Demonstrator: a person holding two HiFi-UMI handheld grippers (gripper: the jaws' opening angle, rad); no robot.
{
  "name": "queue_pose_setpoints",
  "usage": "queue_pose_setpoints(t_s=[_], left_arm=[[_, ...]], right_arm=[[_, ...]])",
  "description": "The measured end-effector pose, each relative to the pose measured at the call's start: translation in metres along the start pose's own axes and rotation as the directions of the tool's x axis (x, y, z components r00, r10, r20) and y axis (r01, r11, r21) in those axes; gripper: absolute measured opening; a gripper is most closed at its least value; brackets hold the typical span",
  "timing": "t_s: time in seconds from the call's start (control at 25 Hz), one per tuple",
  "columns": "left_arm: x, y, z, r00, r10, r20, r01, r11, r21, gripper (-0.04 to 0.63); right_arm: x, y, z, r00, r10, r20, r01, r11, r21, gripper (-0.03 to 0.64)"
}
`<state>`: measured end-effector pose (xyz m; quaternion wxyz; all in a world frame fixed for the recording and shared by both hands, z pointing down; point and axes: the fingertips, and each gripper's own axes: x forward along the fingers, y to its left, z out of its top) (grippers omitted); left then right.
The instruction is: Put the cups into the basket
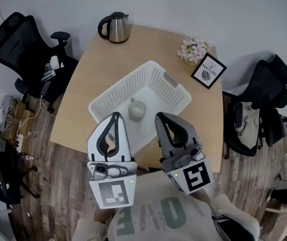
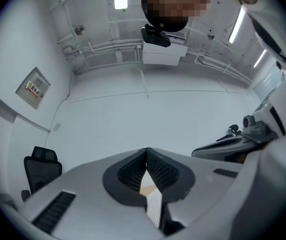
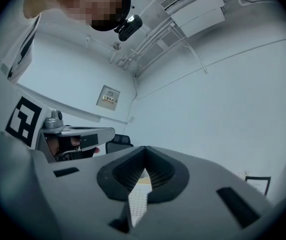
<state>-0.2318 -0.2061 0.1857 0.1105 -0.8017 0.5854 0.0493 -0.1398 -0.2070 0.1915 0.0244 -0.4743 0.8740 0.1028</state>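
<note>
A white perforated basket [image 1: 161, 87] sits in the middle of a light wooden table [image 1: 88, 74]. One pale cup [image 1: 136, 109] stands upright inside it, near its front side. My left gripper [image 1: 115, 115] is held at the basket's near left corner, jaws shut with nothing between them. My right gripper [image 1: 159, 117] hovers at the basket's near right edge, also shut and empty. Both gripper views point up at the wall and ceiling; between the closed jaws, left gripper [image 2: 147, 154] and right gripper [image 3: 144, 153], only slivers of basket mesh and table show.
A steel kettle [image 1: 115, 27] stands at the table's far left. A flower pot [image 1: 193, 50] and a framed sign [image 1: 208, 70] stand at the far right corner. Black office chairs [image 1: 30, 49] [image 1: 264, 109] flank the table. Cables lie on the wooden floor at left.
</note>
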Motion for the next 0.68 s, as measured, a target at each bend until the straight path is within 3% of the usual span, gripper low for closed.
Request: queue_pose_setpoints(t_s=[0.2,0.68], left_arm=[[-0.001,0.012,0.005,0.997,0.065,0.041,-0.062,0.997,-0.055,0.011],[0.004,0.023,-0.009,0.997,0.079,0.000,-0.079,0.997,-0.004,0.011]], right_arm=[[0.000,-0.002,-0.005,1.000,-0.002,-0.015,0.002,1.000,-0.002,-0.002],[0.005,-0.016,-0.019,0.999,-0.027,-0.046,0.029,0.999,0.040,-0.002]])
